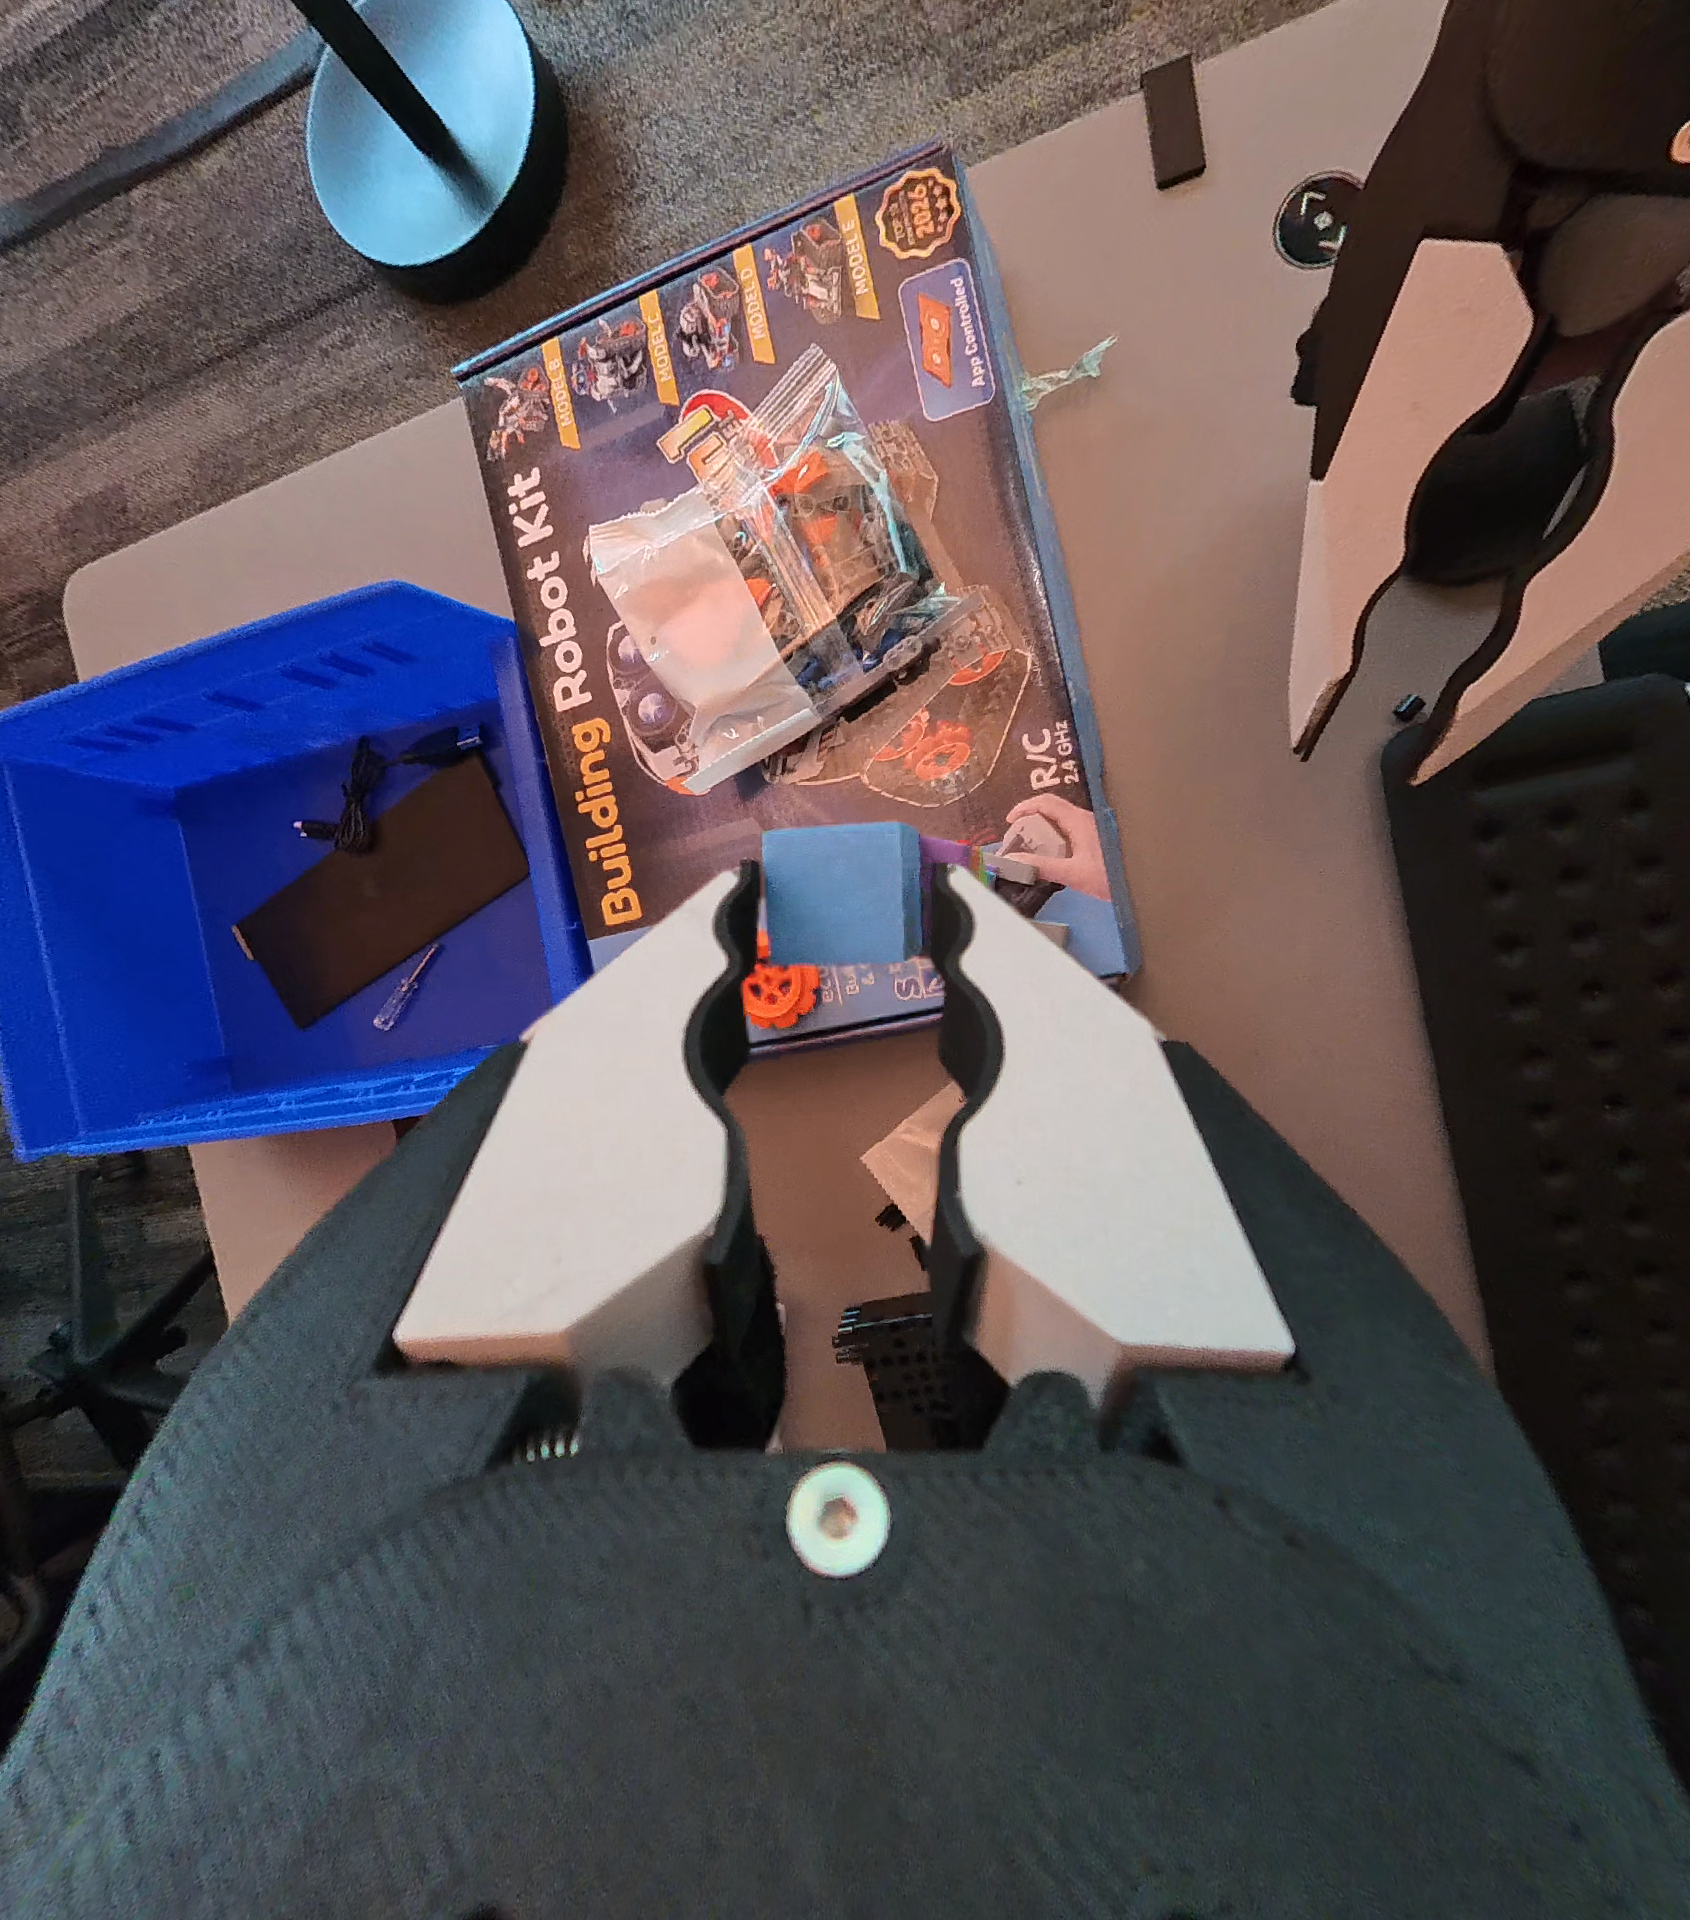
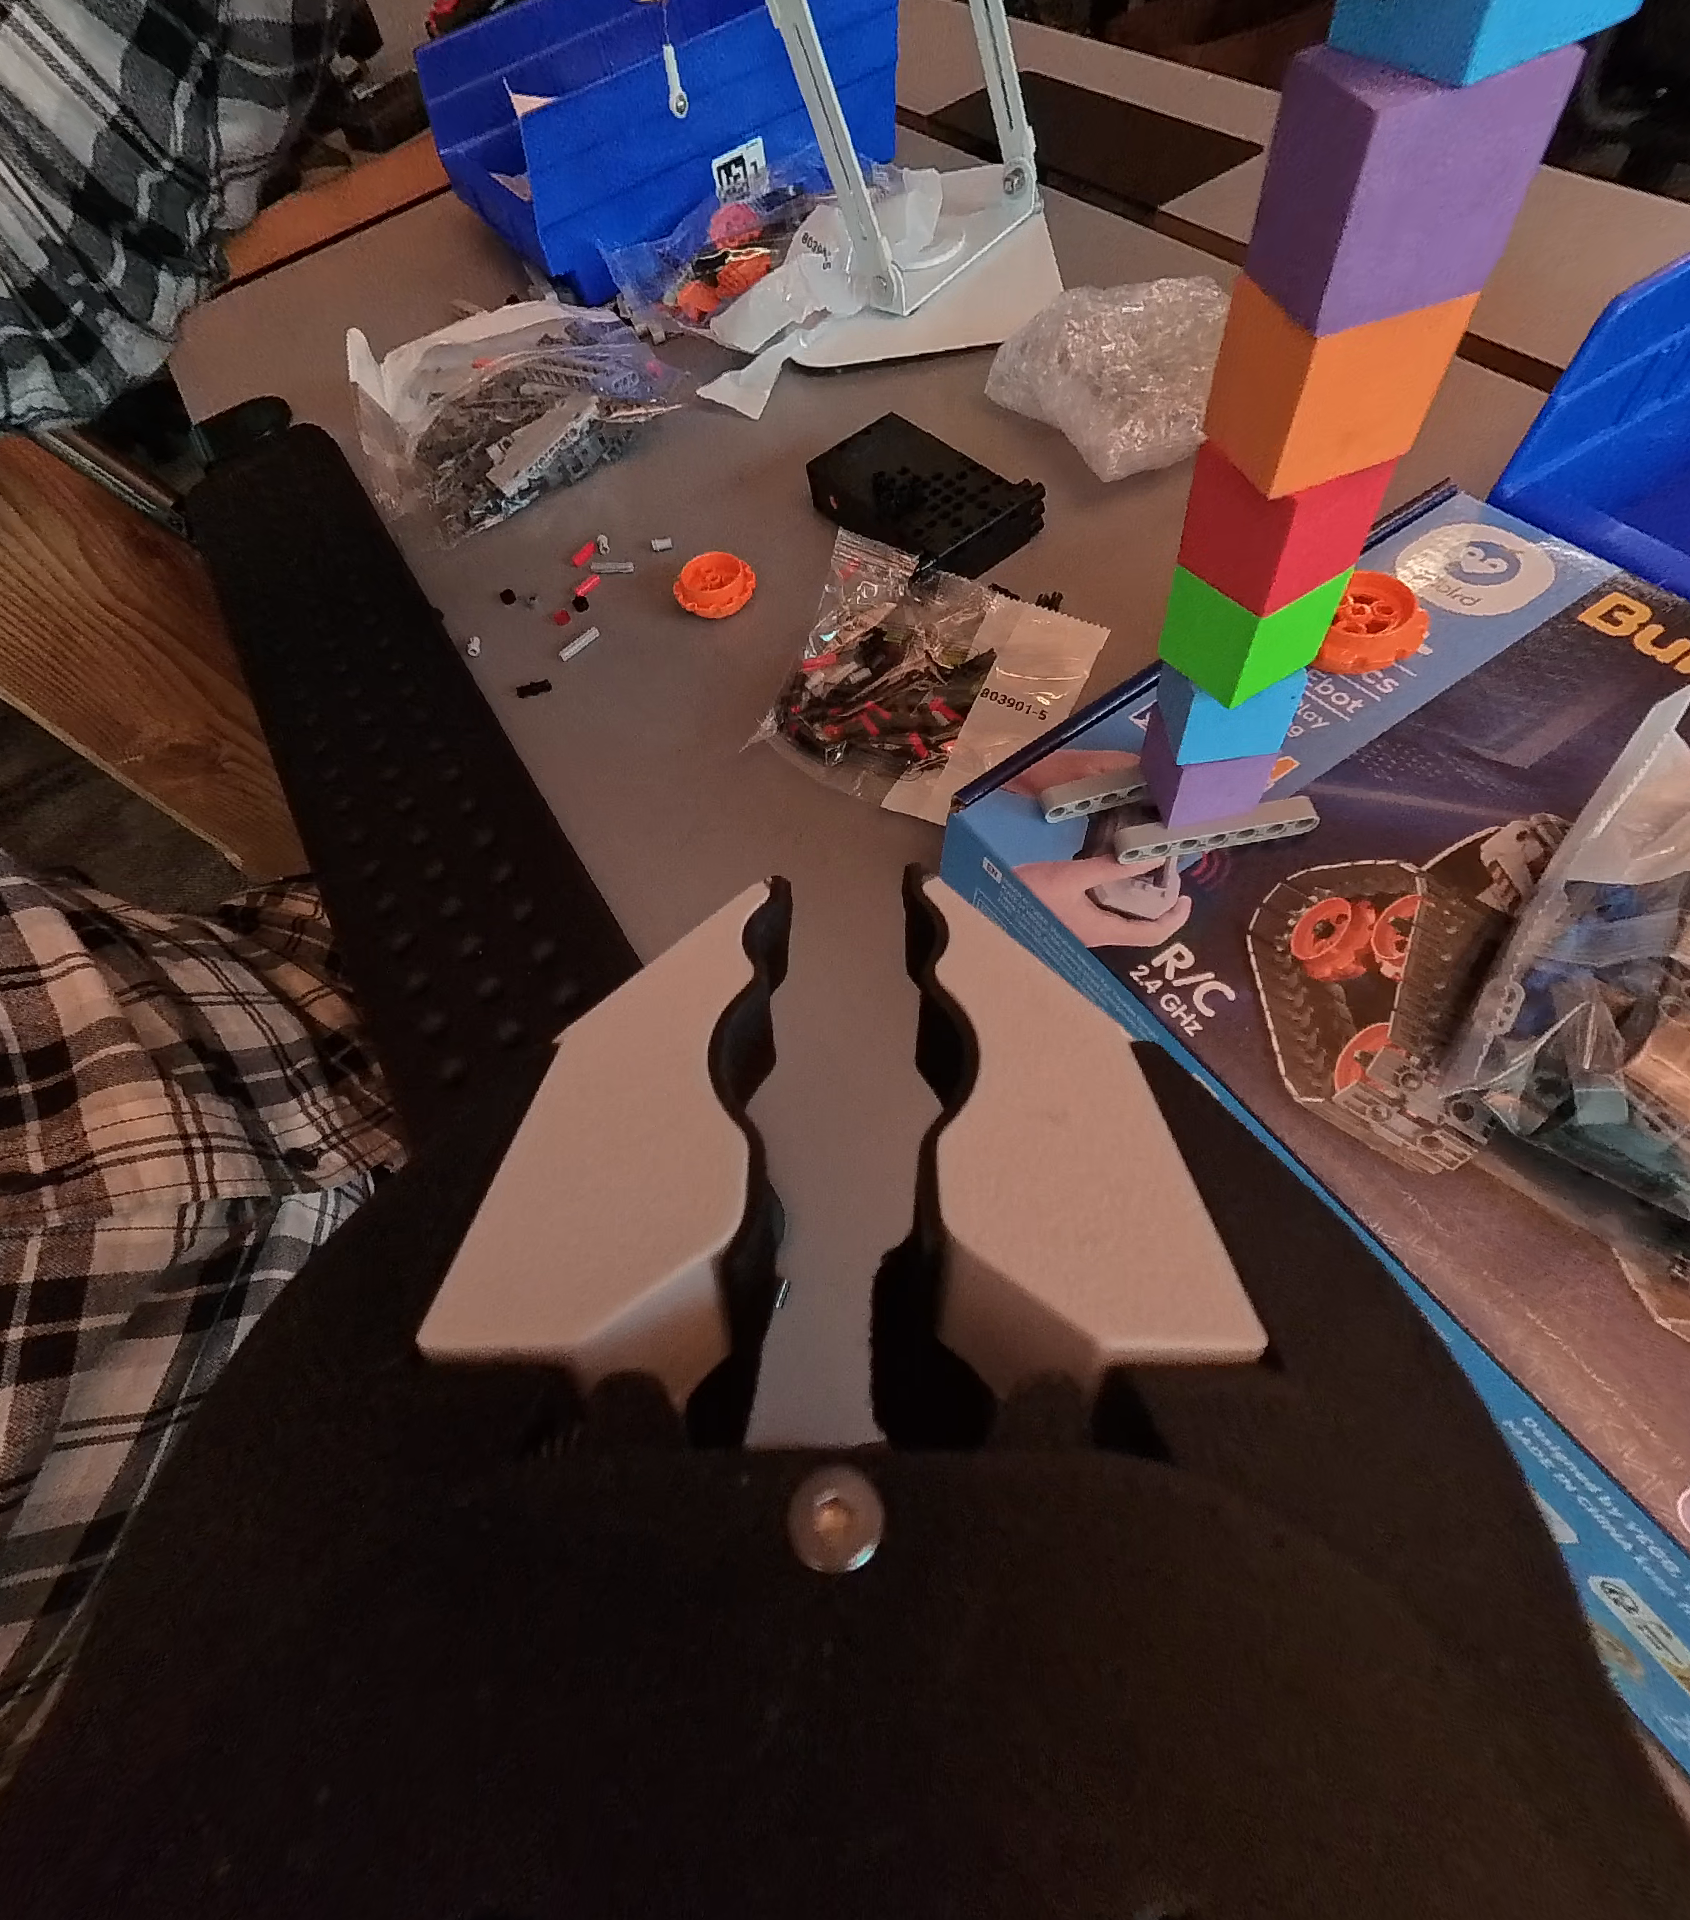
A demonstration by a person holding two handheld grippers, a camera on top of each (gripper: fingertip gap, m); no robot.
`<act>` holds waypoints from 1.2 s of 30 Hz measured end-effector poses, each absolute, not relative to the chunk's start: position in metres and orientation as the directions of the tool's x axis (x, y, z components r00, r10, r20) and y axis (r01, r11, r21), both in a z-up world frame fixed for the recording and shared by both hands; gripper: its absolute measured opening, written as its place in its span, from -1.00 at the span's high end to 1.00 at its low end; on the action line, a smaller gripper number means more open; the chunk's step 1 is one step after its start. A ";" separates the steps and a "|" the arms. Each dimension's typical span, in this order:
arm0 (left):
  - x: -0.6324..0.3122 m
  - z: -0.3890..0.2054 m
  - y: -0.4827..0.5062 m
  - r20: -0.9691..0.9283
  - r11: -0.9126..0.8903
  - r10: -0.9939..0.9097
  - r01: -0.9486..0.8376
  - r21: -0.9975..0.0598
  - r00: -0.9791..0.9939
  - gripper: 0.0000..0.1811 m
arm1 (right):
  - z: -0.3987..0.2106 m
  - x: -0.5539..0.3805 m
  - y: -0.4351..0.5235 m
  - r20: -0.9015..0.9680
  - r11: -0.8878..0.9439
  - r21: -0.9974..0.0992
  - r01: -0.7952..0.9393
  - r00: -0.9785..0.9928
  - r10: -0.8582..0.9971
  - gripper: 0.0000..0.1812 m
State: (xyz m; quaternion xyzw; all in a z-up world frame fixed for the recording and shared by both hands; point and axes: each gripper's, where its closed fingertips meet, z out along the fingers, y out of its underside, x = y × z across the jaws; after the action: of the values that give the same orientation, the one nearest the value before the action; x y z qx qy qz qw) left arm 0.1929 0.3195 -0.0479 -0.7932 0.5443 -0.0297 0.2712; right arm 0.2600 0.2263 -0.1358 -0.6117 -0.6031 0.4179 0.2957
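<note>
Between the fingertips of the left gripper (image 1: 841, 899): a light blue foam cube (image 1: 839, 899) is clamped, its two sides pressed by the wavy black pads.
Directly beneath that cube: a leaning tower of coloured foam cubes (image 2: 1340, 384) is seen from the right wrist view, purple, orange, red, green, blue and purple downward; the light blue cube appears set on its top, though the contact is cut off by the picture's edge.
Under the tower: two grey perforated plastic beams (image 2: 1225, 826) are laid on a flat dark-blue cardboard kit box (image 1: 550, 582).
Ahead of the left gripper: a clear plastic bag of parts (image 1: 768, 582) is rested on the box.
Left of the left gripper: a blue plastic bin (image 1: 93, 883) is placed on the grey table (image 1: 1236, 727).
Just below the left fingertips: an orange toothed plastic wheel (image 1: 768, 992) is lying on the box.
Right gripper (image 2: 846, 894): it is released, with nothing between the parted jaws, and is held low over the table, well apart from the tower, which is ahead and to its right.
</note>
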 end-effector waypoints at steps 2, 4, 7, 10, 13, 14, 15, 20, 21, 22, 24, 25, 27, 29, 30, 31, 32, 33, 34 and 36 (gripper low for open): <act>0.192 -0.044 0.321 -0.262 -0.258 -0.870 -0.838 -0.481 0.418 0.59 | -0.136 0.260 0.226 -0.153 -0.097 -0.865 0.492 -0.076 0.985 0.77; 0.192 -0.037 0.320 -0.275 -0.248 -0.861 -0.824 -0.510 0.429 0.57 | -0.136 0.259 0.227 -0.155 -0.100 -0.866 0.490 -0.073 0.985 0.77; 0.186 -0.024 0.316 -0.343 -0.220 -0.822 -0.808 -0.546 0.455 0.55 | -0.135 0.259 0.230 -0.155 -0.108 -0.870 0.481 -0.058 0.986 0.77; 0.173 -0.011 0.309 -0.449 -0.195 -0.737 -0.795 -0.575 0.505 0.53 | -0.135 0.260 0.237 -0.154 -0.125 -0.874 0.470 -0.024 0.988 0.76; 0.150 -0.011 0.297 -0.561 -0.202 -0.610 -0.794 -0.573 0.560 0.52 | -0.136 0.259 0.248 -0.151 -0.147 -0.876 0.459 0.028 0.988 0.75; 0.142 -0.016 0.294 -0.588 -0.218 -0.560 -0.788 -0.576 0.584 0.54 | -0.137 0.259 0.251 -0.152 -0.154 -0.876 0.457 0.041 0.988 0.75; 0.132 -0.022 0.292 -0.611 -0.236 -0.508 -0.780 -0.579 0.607 0.55 | -0.138 0.258 0.255 -0.150 -0.162 -0.877 0.453 0.061 0.987 0.76; 0.086 -0.092 0.285 -0.629 -0.389 -0.331 -0.709 -0.588 0.703 0.54 | -0.144 0.257 0.283 -0.091 -0.178 -0.872 0.456 0.206 0.974 0.71; 0.076 -0.108 0.284 -0.629 -0.428 -0.305 -0.693 -0.580 0.715 0.51 | -0.145 0.256 0.287 -0.075 -0.174 -0.872 0.458 0.226 0.971 0.69; 0.067 -0.122 0.284 -0.630 -0.462 -0.284 -0.679 -0.570 0.723 0.49 | -0.146 0.255 0.291 -0.060 -0.172 -0.871 0.460 0.248 0.967 0.66; 0.058 -0.147 0.283 -0.624 -0.498 -0.270 -0.661 -0.561 0.734 0.49 | -0.147 0.252 0.298 -0.035 -0.165 -0.874 0.457 0.281 0.959 0.63; 0.055 -0.156 0.284 -0.627 -0.508 -0.265 -0.659 -0.555 0.732 0.49 | -0.147 0.251 0.300 -0.034 -0.169 -0.876 0.452 0.291 0.956 0.62; 0.047 -0.165 0.286 -0.645 -0.519 -0.224 -0.649 -0.556 0.731 0.53 | -0.147 0.248 0.304 -0.038 -0.180 -0.879 0.442 0.311 0.950 0.61; 0.048 -0.173 0.286 -0.619 -0.522 -0.221 -0.627 -0.578 0.754 0.53 | -0.146 0.247 0.309 -0.029 -0.182 -0.882 0.434 0.334 0.942 0.62; 0.047 -0.175 0.287 -0.614 -0.521 -0.216 -0.621 -0.585 0.760 0.54 | -0.146 0.247 0.312 -0.026 -0.184 -0.883 0.432 0.346 0.938 0.63; 0.045 -0.178 0.288 -0.612 -0.523 -0.211 -0.617 -0.588 0.762 0.54 | -0.147 0.247 0.314 -0.024 -0.186 -0.883 0.431 0.355 0.935 0.63; 0.043 -0.180 0.289 -0.613 -0.526 -0.208 -0.615 -0.588 0.763 0.54 | -0.148 0.246 0.317 -0.023 -0.190 -0.882 0.431 0.364 0.931 0.64; 0.040 -0.183 0.289 -0.616 -0.530 -0.203 -0.614 -0.584 0.761 0.55 | -0.149 0.245 0.320 -0.023 -0.196 -0.880 0.432 0.375 0.927 0.64; 0.037 -0.185 0.290 -0.613 -0.535 -0.198 -0.609 -0.586 0.765 0.54 | -0.151 0.245 0.323 -0.022 -0.201 -0.878 0.434 0.384 0.923 0.66; 0.036 -0.188 0.290 -0.586 -0.537 -0.200 -0.588 -0.605 0.786 0.54 | -0.154 0.243 0.329 -0.017 -0.208 -0.874 0.439 0.400 0.916 0.66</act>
State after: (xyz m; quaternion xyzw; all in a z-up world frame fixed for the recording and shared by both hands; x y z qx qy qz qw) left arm 0.0363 0.2900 -0.1876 -0.8458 0.2328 0.2302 0.4212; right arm 0.2426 0.3289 -0.1544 -0.7234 -0.4686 0.2839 0.4202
